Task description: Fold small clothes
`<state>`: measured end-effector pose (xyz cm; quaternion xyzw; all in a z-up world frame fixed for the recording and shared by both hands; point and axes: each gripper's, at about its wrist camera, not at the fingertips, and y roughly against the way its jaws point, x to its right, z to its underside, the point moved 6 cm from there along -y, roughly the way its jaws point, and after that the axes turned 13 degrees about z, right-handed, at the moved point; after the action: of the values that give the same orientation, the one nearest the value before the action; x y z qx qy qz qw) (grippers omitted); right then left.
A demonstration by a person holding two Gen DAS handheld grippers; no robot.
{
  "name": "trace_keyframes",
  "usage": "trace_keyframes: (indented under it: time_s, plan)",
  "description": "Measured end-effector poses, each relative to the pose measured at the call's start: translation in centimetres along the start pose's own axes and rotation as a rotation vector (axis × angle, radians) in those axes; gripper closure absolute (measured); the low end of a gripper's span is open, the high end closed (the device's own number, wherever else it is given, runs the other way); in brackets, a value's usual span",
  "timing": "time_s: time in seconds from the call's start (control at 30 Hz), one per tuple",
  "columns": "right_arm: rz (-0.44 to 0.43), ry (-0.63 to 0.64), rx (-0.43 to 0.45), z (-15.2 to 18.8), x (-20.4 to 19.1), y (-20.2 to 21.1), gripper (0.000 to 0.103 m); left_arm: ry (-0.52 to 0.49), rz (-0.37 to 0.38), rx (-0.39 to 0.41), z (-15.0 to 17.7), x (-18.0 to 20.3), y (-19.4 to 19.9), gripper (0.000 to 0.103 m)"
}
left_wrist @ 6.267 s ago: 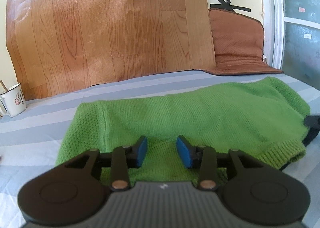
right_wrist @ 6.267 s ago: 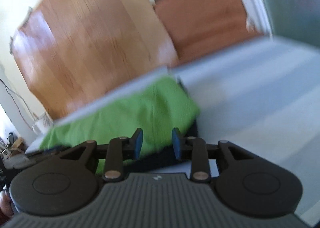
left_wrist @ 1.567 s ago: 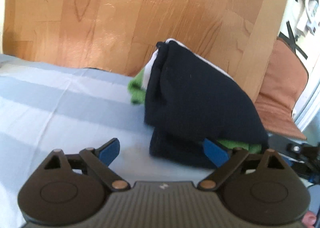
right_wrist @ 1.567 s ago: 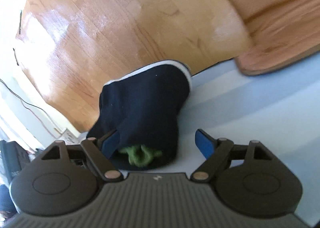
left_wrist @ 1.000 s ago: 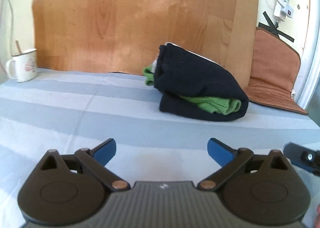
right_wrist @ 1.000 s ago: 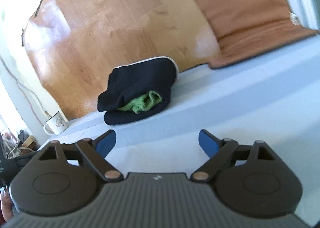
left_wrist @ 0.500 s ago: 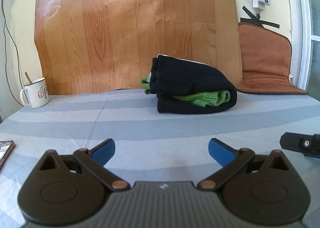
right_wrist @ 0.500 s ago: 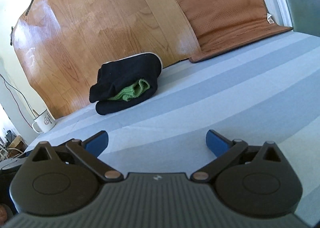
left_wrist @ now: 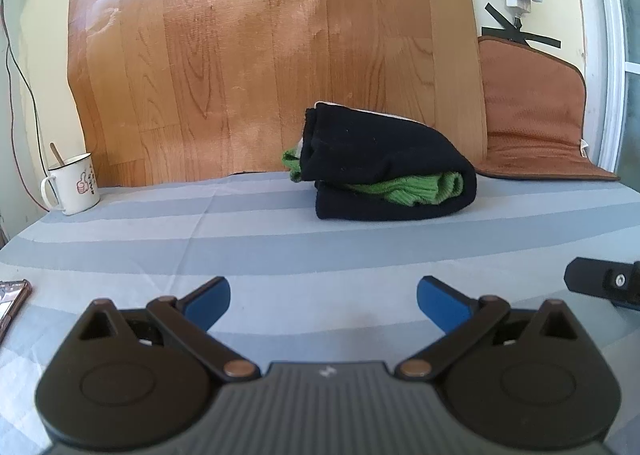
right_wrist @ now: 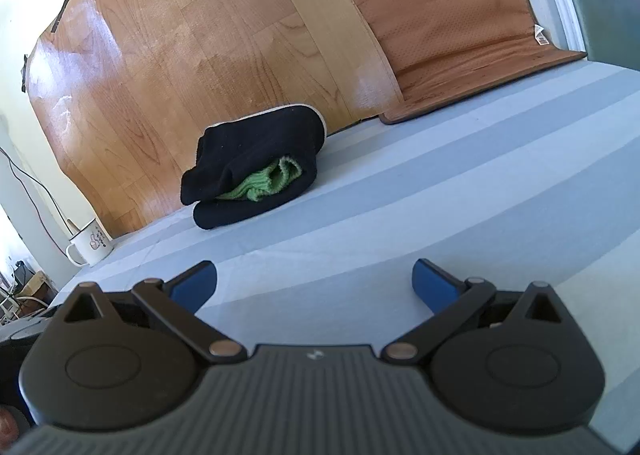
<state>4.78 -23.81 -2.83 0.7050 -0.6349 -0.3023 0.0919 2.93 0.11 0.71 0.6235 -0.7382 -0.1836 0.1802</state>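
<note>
Item: folded clothes bundle (left_wrist: 384,171), black garment wrapped around a green knit layer (left_wrist: 412,187). Location: far side of the striped worktop (left_wrist: 320,251), at or just in front of the wood-grain sheet (left_wrist: 260,47) standing behind it; contact with the sheet cannot be told. Orientation: long axis runs left-right along the back edge in the left wrist view; rounded fold to the right, layered open ends toward the front and left, green edge showing between the black layers and poking out at the left end.

Surroundings: white mug (left_wrist: 72,185) with a stirrer, well apart to the left near the worktop's left edge. Brown padded mat (left_wrist: 532,119) at the right, leaning up the wall, its lower flap lying on the worktop. Phone corner (left_wrist: 12,301) at the near left edge.

Open room: a broad bare stretch of striped cloth lies between the bundle and both grippers.

Left gripper (left_wrist: 323,301): blue-padded fingers spread wide, holding nothing, low over the near worktop, aimed at the bundle.

Right gripper (right_wrist: 314,281): fingers likewise spread wide and empty, bundle (right_wrist: 256,171) ahead and to the left, mug (right_wrist: 90,243) further left.
</note>
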Motion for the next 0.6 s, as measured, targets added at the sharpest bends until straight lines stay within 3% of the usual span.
trace_keyframes:
  time_s: [0.6]
  plan:
    - [0.021,-0.001,0.016,-0.07,0.25,0.17,0.000,-0.019,0.022,0.004,0.10,0.40,0.00,0.000]
